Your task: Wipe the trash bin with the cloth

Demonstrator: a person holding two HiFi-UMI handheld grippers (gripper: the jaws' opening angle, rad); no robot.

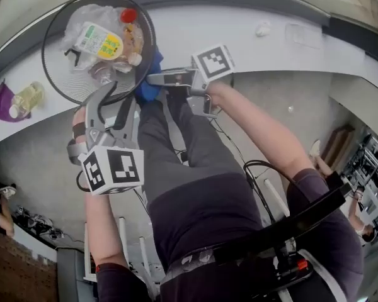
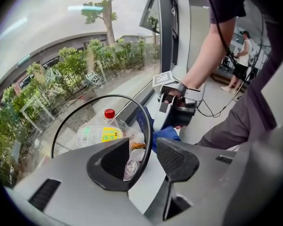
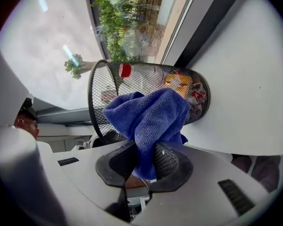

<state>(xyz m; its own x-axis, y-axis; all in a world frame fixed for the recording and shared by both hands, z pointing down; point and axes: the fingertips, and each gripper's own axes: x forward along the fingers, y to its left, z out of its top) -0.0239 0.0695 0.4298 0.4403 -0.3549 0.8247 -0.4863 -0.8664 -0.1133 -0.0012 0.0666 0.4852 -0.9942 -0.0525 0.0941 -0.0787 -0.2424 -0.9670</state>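
The bin (image 1: 68,83), a black mesh one, stood at the upper left of the head view on a white ledge (image 1: 195,30). It held a bottle (image 1: 99,41) with a yellow and green label and a red cap (image 1: 129,15), lying among clear wrappers.

The left gripper (image 1: 116,93) reached up from the lower left to the bin's near edge. In the left gripper view its jaws were spread and straddled the rim. The left jaw sat inside the bin, the right jaw outside. A strip of ledge showed between the rim and the right jaw, so the pads were not both pressing.

The right gripper (image 1: 152,79) came in from the right at the top centre of the head view. Its jaws pinched a blue cloth (image 3: 148,114). In the right gripper view the cloth bunched out above the jaws, in the middle of the frame. It lay over the bin's mesh side, just below the rim. In the head view the cloth showed as a blue patch touching the bin's lower right edge, between the bin and that gripper.

At the left edge of the head view, apart from the bin, a purple thing (image 1: 0,102) and a small yellowish bottle (image 1: 28,96) lay on the ledge.
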